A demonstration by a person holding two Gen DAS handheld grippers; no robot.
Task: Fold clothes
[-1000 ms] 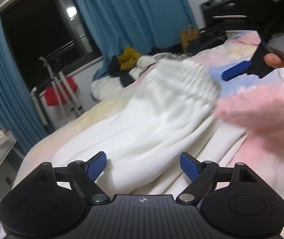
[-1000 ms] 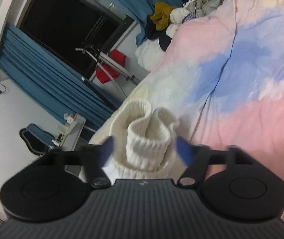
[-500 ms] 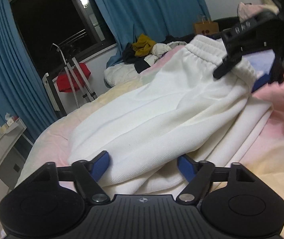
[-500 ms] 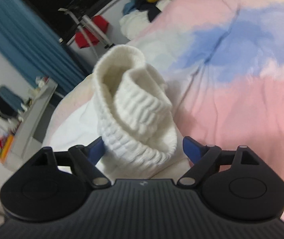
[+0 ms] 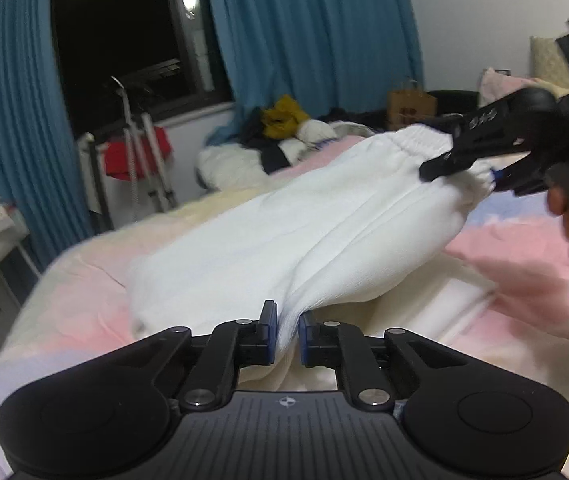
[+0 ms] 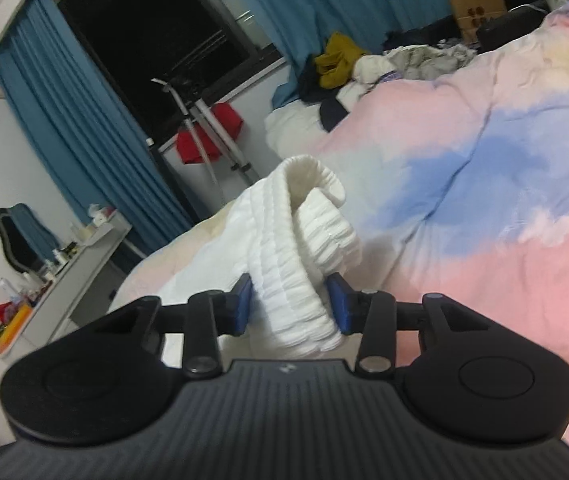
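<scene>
White trousers (image 5: 284,236) with an elastic waistband lie across a pastel pink, blue and yellow bed cover (image 5: 524,264). My left gripper (image 5: 287,334) is shut on a pinch of the white cloth near the trouser legs. My right gripper (image 6: 290,304) is shut on the bunched ribbed waistband (image 6: 304,248) and holds it lifted off the bed. In the left wrist view the right gripper (image 5: 472,160) shows at the upper right, clamped on the waistband, with the hand behind it.
A pile of mixed clothes (image 6: 364,64) lies at the far end of the bed. A drying rack with a red garment (image 5: 136,152) stands by the dark window and blue curtains (image 5: 308,32). A white desk (image 6: 68,276) with clutter is at the left. A paper bag (image 6: 476,4) stands far back.
My left gripper has closed on the trouser cloth. My right gripper has closed on the waistband and lifted it off the bed.
</scene>
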